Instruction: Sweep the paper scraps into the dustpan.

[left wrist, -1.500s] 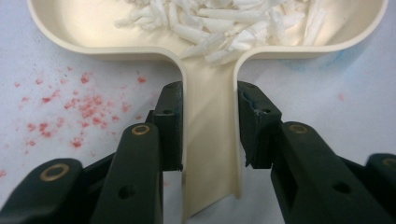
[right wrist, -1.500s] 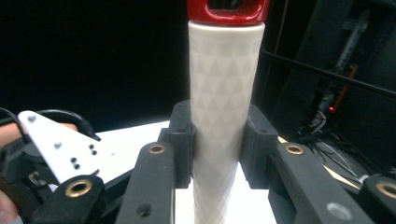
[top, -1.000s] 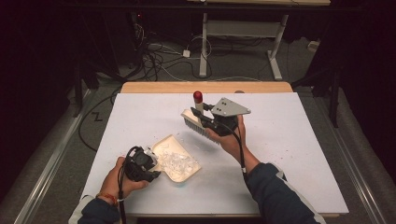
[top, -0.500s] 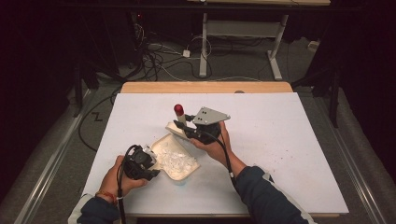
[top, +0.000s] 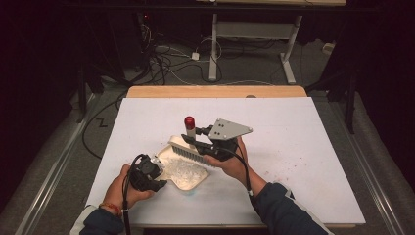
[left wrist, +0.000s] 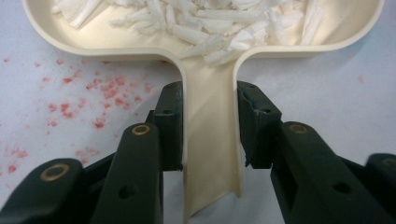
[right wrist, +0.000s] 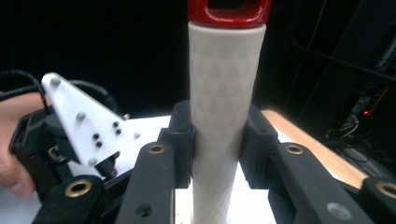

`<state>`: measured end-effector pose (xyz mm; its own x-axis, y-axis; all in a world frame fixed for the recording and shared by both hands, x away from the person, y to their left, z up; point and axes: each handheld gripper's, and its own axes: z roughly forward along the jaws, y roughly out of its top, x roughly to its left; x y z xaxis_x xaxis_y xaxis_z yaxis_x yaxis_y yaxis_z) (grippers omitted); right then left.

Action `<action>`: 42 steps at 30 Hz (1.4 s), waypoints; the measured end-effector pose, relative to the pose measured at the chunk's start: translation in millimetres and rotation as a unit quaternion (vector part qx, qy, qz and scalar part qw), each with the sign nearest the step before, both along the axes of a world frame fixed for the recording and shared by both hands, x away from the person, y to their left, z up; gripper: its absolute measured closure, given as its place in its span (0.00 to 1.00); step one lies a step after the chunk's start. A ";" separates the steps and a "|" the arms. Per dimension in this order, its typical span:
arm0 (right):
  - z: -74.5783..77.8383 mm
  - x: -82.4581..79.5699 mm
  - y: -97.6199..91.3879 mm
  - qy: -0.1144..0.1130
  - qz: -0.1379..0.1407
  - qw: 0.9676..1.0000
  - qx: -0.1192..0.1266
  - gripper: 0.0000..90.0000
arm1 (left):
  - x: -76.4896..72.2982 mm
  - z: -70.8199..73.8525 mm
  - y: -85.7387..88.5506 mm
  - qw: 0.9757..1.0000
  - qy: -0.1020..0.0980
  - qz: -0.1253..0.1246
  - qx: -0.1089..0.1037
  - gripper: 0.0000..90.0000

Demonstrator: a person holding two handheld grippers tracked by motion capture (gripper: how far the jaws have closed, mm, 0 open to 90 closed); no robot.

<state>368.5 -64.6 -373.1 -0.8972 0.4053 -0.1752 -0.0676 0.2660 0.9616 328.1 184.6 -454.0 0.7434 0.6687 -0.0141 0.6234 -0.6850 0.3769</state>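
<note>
A cream dustpan [top: 188,177] lies on the white table, full of white shreds [top: 183,170]. My left gripper [top: 155,169] is shut on its flat handle [left wrist: 210,140]; in the left gripper view the gripper [left wrist: 210,126] has both pads pressed on the handle's sides below the shred-filled pan [left wrist: 93,46]. My right gripper [top: 198,138] is shut on a brush's white handle [right wrist: 226,116], which has a red cap [top: 190,122]. The bristles [top: 188,152] hang over the pan's far edge.
Red specks [top: 293,171] dot the white tabletop [top: 303,127] to the right, with more beside the pan handle [left wrist: 98,88]. A wooden strip [top: 215,91] runs along the far edge. Cables and a desk frame [top: 213,44] are on the dark floor beyond.
My right gripper has carried the brush left and nearer, from the table's middle to the dustpan's far edge. The left gripper and the dustpan have stayed put.
</note>
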 end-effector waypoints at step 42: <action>-11.2 -47.1 -27.6 0.006 -0.025 0.998 -0.066 0.78 | -11.9 2.5 -9.6 1.000 -0.003 0.002 0.014 0.70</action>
<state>321.4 -92.2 -384.4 -0.8788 0.4236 -0.2198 -0.0403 0.3929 0.9187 316.1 175.0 -451.4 0.7406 0.6718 0.0092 0.6240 -0.6929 0.3613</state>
